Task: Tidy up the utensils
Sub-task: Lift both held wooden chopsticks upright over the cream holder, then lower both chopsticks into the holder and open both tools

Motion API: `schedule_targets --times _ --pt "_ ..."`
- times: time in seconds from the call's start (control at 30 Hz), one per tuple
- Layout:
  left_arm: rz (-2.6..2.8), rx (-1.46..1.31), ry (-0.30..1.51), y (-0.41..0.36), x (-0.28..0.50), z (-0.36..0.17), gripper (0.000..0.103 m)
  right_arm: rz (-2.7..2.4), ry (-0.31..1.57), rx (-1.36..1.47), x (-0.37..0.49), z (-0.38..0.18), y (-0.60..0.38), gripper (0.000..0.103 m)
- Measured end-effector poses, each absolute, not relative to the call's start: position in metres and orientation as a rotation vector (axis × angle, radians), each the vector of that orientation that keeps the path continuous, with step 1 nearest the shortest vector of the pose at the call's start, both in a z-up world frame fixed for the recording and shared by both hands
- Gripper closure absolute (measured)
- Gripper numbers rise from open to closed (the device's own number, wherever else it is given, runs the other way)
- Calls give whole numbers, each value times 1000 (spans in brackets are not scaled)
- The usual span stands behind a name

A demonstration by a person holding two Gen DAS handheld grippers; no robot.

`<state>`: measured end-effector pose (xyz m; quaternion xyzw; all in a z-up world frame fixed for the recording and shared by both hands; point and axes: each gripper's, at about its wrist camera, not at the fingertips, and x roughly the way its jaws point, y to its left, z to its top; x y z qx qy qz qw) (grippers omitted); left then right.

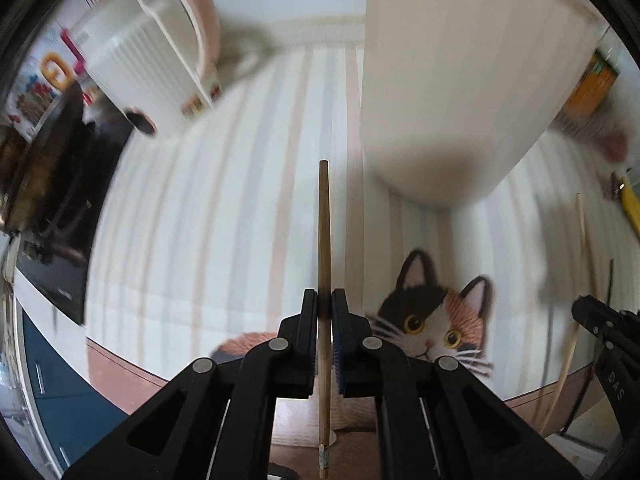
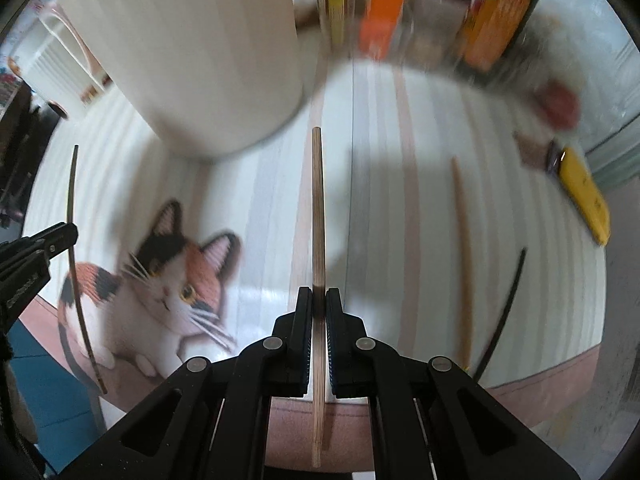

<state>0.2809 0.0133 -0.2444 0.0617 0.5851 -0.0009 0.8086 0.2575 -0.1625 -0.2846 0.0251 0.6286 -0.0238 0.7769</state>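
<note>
the left gripper was clenched on a wooden chopstick, which ran straight toward twelve o'clock from between its jaws. the right gripper was likewise clamped on a second wooden chopstick, also pointing to twelve o'clock. both hung above a striped mat printed with a calico cat, which sat at four o'clock in the left wrist view and at eight o'clock in the right. a tall white ribbed holder stood on the mat at eleven o'clock in the right wrist view. another pale chopstick and a dark chopstick lay on the mat at three to four o'clock there. a yellow object lay at two o'clock, blurred.
</note>
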Motion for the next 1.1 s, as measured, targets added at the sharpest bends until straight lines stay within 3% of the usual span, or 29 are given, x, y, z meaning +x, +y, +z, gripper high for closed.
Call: schedule_targets --times 0.53,1.1 --pt "-42 -21 1010 17 249 -131 99 -31 1084 154 274 -182 -173 96" --pt "-115 -231 737 30 306 1 99 -9 698 287 339 -43 -183 96"
